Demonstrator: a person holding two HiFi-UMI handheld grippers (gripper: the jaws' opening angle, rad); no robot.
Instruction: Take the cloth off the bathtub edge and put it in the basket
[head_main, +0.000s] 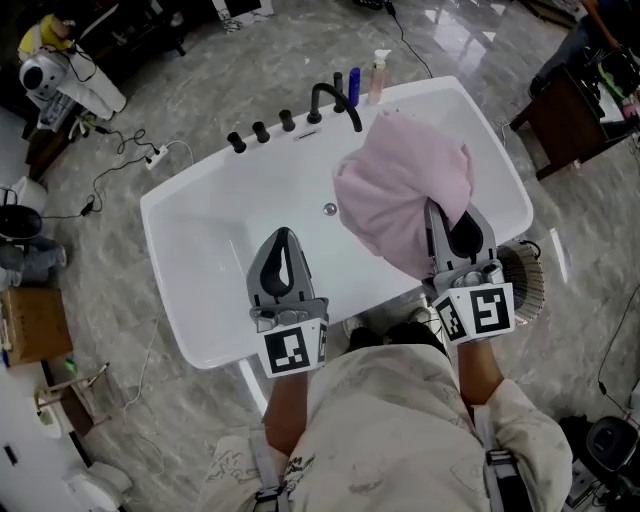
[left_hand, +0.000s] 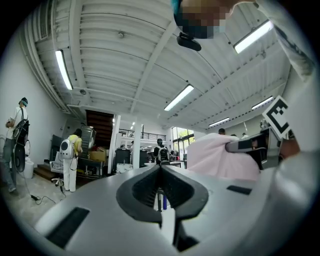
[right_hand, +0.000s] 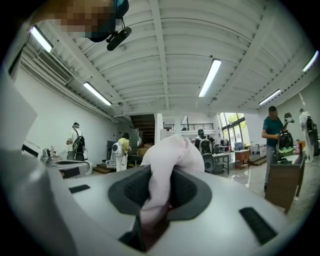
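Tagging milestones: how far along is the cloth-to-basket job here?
Done: the cloth looks lifted off the bathtub edge. In hand: the right gripper clamps it, while the left gripper is shut and empty. Left: drop it into the basket beside the tub.

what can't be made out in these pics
- The basket: in the head view it is mostly hidden behind the right gripper, and its inside cannot be seen.
- The bathtub, right side: in the head view it is covered by the cloth, so whether the two touch cannot be told.
- The bottles by the tap: in the head view they are too small to read.
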